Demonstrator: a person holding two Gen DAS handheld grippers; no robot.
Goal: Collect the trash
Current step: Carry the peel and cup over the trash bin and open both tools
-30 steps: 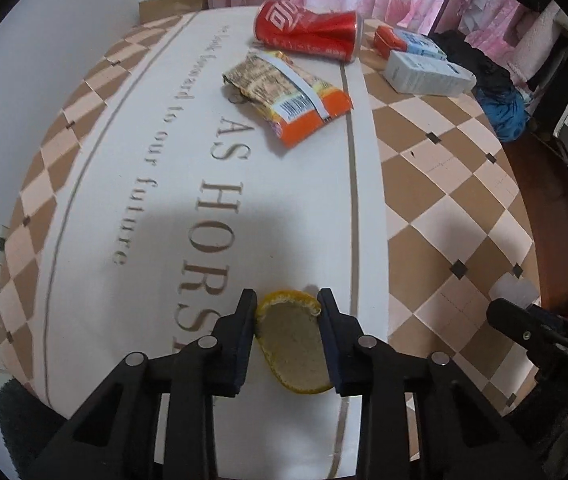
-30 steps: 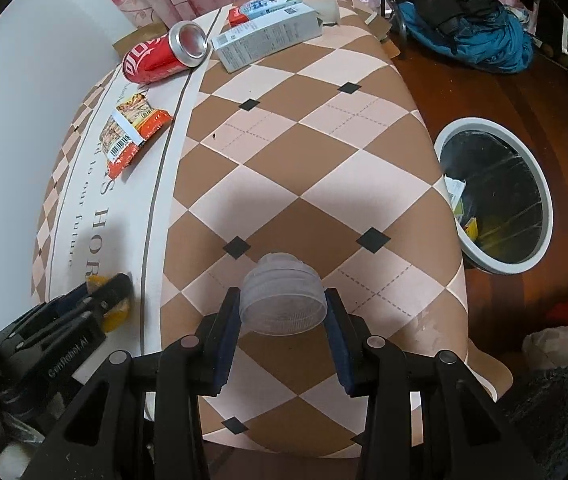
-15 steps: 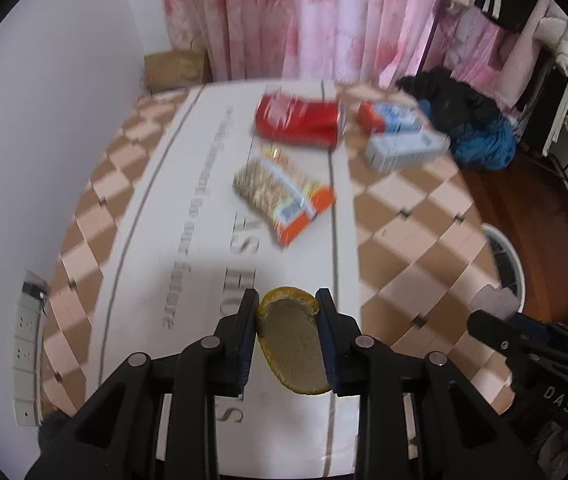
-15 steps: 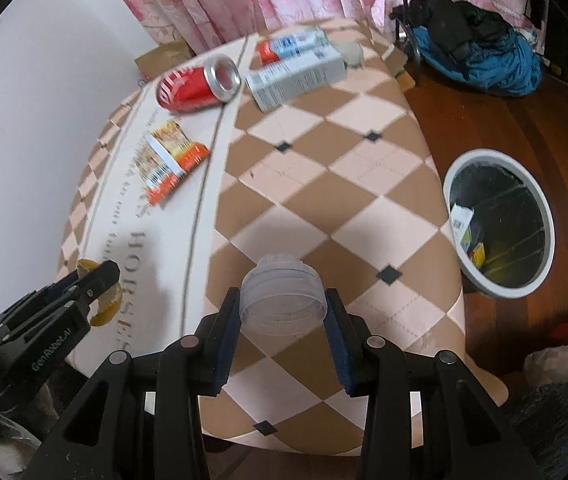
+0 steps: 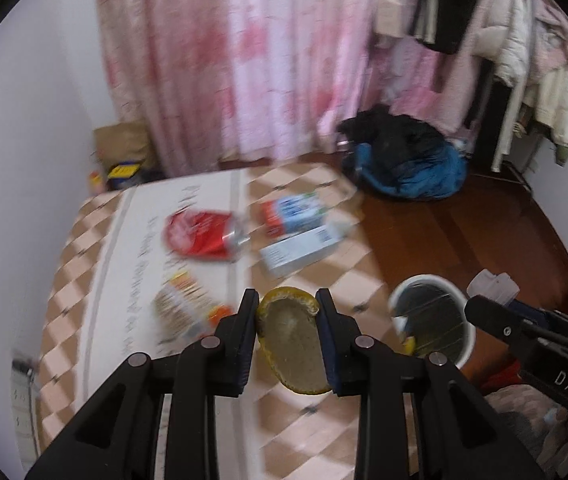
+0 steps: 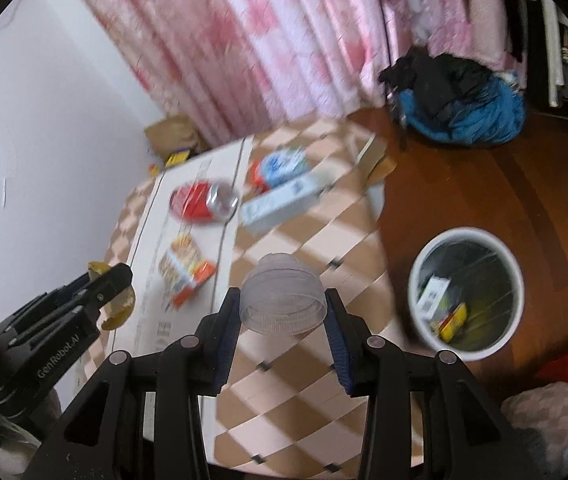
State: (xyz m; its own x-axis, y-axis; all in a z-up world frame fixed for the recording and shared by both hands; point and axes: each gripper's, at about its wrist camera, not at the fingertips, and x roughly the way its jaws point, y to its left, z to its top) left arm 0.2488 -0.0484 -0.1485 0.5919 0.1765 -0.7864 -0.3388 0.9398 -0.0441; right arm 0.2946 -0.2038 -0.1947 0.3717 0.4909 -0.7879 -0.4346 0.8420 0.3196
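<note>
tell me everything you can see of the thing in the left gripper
A piece of fruit peel, looking like citrus: yellow rind at the rim, dull greenish-tan pith inside, curved like a shallow cup. The left gripper is shut on it, pads pressing both sides, its lower end hanging past them. It is held above the table, touching nothing else.
</note>
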